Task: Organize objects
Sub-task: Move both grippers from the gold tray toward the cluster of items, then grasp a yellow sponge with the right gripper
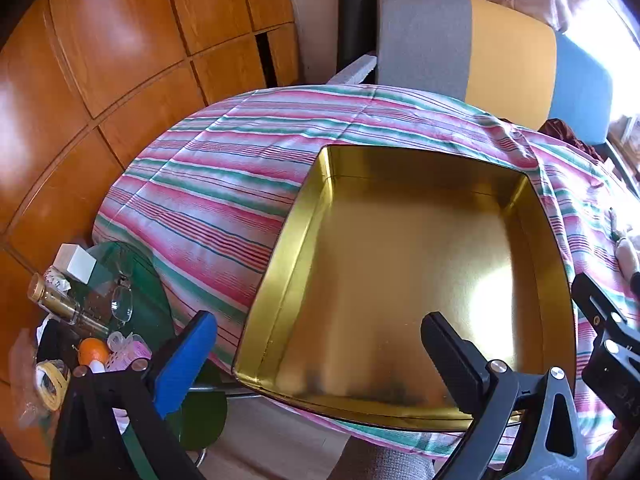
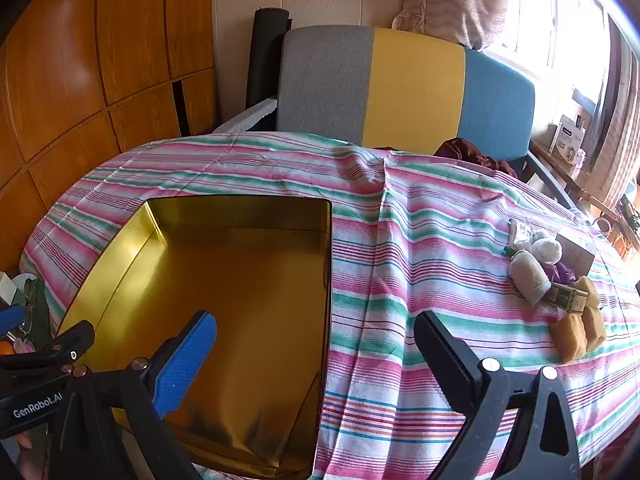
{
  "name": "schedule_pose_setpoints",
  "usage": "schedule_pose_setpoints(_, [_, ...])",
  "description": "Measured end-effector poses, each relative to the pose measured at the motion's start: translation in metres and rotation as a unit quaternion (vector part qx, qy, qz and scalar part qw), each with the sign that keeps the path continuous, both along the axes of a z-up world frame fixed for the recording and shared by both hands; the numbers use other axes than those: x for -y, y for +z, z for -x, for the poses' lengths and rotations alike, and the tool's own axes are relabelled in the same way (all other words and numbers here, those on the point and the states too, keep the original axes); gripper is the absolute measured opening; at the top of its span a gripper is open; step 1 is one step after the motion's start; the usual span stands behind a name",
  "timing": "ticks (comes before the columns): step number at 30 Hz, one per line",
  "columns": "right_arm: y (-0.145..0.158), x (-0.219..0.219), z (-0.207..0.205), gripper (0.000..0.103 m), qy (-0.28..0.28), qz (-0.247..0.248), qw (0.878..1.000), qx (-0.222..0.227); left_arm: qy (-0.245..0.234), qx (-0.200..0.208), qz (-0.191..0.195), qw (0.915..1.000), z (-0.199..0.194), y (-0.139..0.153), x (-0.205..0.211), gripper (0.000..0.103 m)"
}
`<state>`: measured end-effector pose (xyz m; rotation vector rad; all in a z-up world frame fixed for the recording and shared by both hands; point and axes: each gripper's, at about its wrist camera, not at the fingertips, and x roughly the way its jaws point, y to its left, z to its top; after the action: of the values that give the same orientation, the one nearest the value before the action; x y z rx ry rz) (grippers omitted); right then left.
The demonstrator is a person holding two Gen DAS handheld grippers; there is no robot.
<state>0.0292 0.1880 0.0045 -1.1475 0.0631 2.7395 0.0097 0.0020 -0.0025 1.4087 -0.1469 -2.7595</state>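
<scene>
Barely started by the look of it: gold tin (image 2: pixel 240 280) sits empty on the striped desk (image 2: pixel 400 240), soaps and rolled cloths (image 2: pixel 560 280) piled well right of it, both claws, left claw (image 1: pixel 320 360) and right claw (image 2: pixel 316 360), wide and holding nothing.

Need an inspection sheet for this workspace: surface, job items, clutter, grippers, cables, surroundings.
Surface: striped tablecloth, creased.
Job's things: gold tin, open and empty; small items pile at the cloth's right end, apart from the tin.
Clutter: side table with glasses, bottle, orange.
Grippers: left gripper and right gripper both open, holding nothing.
Cables: nothing seen.
Surroundings: tricolour chair, wood panels, window.
</scene>
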Motion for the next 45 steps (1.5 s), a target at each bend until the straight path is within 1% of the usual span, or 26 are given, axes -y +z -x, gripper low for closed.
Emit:
schedule_pose_setpoints(7, [0.007,-0.009,-0.004,0.101,-0.001,0.014,1.0,-0.016,-0.009,-0.004,0.007,0.9999,-0.002,0.003,-0.009,0.103])
schedule_pose_setpoints(13, [0.013,-0.022,-0.011,0.101,-0.01,0.007,0.999,-0.03,-0.012,0.007,-0.009,0.9999,0.0,0.002,-0.014,0.103])
schedule_pose_setpoints(16, [0.017,-0.037,-0.016,0.101,-0.024,0.006,0.999,-0.041,-0.018,0.015,-0.023,0.9995,0.0,0.001,-0.018,0.103])
schedule_pose_setpoints(18, [0.017,-0.053,-0.018,0.1,-0.033,0.025,0.998,-0.036,-0.034,0.022,-0.039,0.9984,-0.001,0.001,-0.024,0.103])
schedule_pose_setpoints(19, [0.015,-0.062,-0.018,0.098,-0.038,0.039,0.998,-0.031,-0.043,0.022,-0.046,0.9977,-0.002,0.002,-0.027,0.103])
schedule_pose_setpoints(21, [0.009,-0.081,-0.02,0.094,-0.052,0.063,0.996,-0.018,-0.069,0.014,-0.058,0.9959,-0.007,0.005,-0.038,0.103])
schedule_pose_setpoints(24, [-0.003,-0.108,-0.029,0.09,-0.076,0.064,0.995,-0.006,-0.111,0.003,-0.064,0.9917,-0.017,0.008,-0.059,0.103])
schedule_pose_setpoints(28, [-0.022,-0.147,-0.05,0.082,-0.103,0.036,0.994,0.005,-0.159,-0.01,-0.066,0.985,-0.03,0.013,-0.088,0.103])
schedule_pose_setpoints(29, [-0.027,-0.158,-0.057,0.082,-0.109,0.031,0.994,0.004,-0.17,-0.008,-0.072,0.9827,-0.031,0.013,-0.094,0.103])
schedule_pose_setpoints(31, [-0.036,-0.184,-0.07,0.082,-0.13,0.021,0.991,0.002,-0.192,0.004,-0.096,0.9768,-0.034,0.014,-0.104,0.103])
schedule_pose_setpoints(35, [-0.047,-0.245,-0.094,0.082,-0.172,0.033,0.984,-0.02,-0.222,0.038,-0.167,0.9599,-0.037,0.012,-0.119,0.103])
schedule_pose_setpoints(37, [-0.05,-0.272,-0.101,0.088,-0.199,0.009,0.98,-0.02,-0.229,0.052,-0.209,0.9493,-0.038,0.011,-0.125,0.103])
schedule_pose_setpoints(38, [-0.052,-0.287,-0.105,0.089,-0.209,-0.003,0.978,-0.02,-0.23,0.058,-0.228,0.9442,-0.038,0.011,-0.128,0.103])
schedule_pose_setpoints(39, [-0.053,-0.296,-0.105,0.09,-0.209,-0.003,0.978,-0.019,-0.231,0.061,-0.235,0.9423,-0.04,0.011,-0.133,0.103])
schedule_pose_setpoints(40, [-0.055,-0.307,-0.106,0.09,-0.214,-0.002,0.977,-0.014,-0.23,0.065,-0.234,0.9424,-0.04,0.011,-0.137,0.103])
schedule_pose_setpoints(44, [-0.068,-0.333,-0.099,0.09,-0.207,0.003,0.978,-0.004,-0.238,0.064,-0.2,0.9482,-0.044,0.013,-0.161,0.103])
schedule_pose_setpoints(45, [-0.072,-0.338,-0.097,0.09,-0.198,0.01,0.98,-0.003,-0.243,0.061,-0.191,0.9491,-0.045,0.013,-0.168,0.103])
